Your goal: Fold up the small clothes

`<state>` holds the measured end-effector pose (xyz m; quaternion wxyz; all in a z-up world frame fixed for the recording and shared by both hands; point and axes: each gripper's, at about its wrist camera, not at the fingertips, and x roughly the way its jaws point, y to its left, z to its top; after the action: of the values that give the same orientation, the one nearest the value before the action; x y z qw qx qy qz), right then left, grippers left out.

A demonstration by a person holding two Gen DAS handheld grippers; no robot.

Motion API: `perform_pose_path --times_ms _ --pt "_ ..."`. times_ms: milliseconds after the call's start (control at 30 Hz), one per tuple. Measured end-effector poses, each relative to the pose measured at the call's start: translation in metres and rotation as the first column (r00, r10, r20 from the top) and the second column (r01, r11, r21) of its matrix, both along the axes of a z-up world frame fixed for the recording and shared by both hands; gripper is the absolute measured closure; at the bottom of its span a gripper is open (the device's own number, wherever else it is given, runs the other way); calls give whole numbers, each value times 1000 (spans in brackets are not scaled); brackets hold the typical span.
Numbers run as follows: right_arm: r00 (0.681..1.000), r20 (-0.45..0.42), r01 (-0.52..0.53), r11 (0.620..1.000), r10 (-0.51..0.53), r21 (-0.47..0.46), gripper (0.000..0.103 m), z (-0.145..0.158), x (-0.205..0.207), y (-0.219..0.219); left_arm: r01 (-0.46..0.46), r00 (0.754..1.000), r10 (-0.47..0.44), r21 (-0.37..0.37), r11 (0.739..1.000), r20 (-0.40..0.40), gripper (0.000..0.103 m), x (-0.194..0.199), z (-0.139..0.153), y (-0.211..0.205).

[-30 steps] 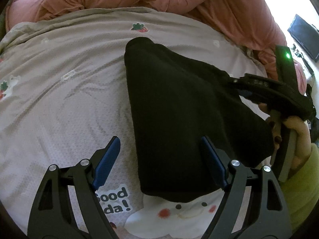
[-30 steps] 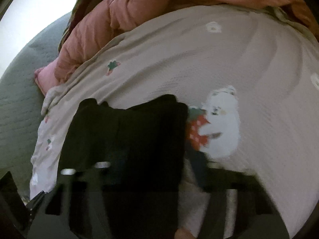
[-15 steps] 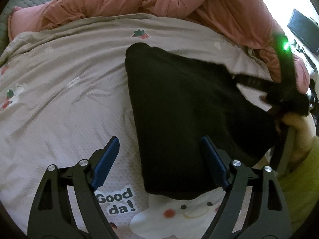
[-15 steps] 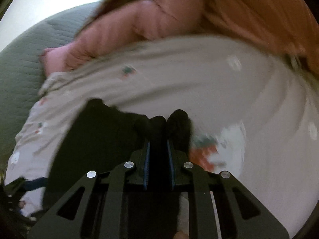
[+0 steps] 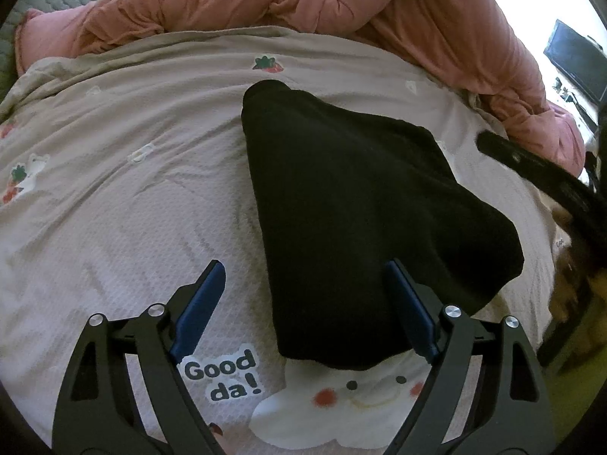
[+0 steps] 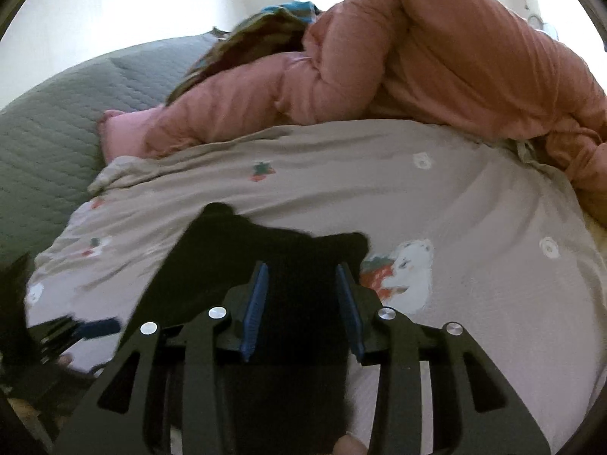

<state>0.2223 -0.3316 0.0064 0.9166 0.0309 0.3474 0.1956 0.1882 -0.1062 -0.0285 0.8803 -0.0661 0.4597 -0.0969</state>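
Note:
A black folded garment [image 5: 360,208] lies flat on the pale printed sheet [image 5: 114,189]. My left gripper [image 5: 303,265] hangs open over the garment's near left edge: one blue pad is over bare sheet, the other over the cloth, and neither presses on it. In the right wrist view my right gripper [image 6: 302,288] is above the garment [image 6: 235,250] with its jaws opening. Black cloth shows below the gap, and the pads are clear of it. From the left wrist view, the right tool's black body [image 5: 531,174] sits off the garment's right side.
A bulky pink duvet [image 5: 341,7] is heaped along the sheet's far side. A grey-green quilted mattress [image 6: 45,132] shows beyond the sheet's left edge. A dark screen [image 5: 576,60] stands far right. A person's hand [image 5: 565,220] holds the right tool.
My right gripper was shut on the garment's edge, then let go and drew back up and away to the right. The garment has settled flat. My left gripper has stayed put.

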Motion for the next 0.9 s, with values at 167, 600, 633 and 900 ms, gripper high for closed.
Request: perform_pose_path --times_ms 167,600,633,900 --pt "998 -48 -36 999 35 -18 67 -10 -21 3 1 1000 -1 8 1000 10 23 -4 3 1" --pt "986 -168 2 999 -11 -53 68 -56 -35 -9 8 1000 -8 -10 1000 10 20 -12 0 8" --pt "986 -164 5 998 -14 -55 68 -55 -36 -8 7 1000 -7 -12 1000 10 20 -13 1 9" --pt "993 -108 27 995 -37 -94 62 -37 -50 -6 1 1000 -1 -4 1000 23 20 -19 6 9"
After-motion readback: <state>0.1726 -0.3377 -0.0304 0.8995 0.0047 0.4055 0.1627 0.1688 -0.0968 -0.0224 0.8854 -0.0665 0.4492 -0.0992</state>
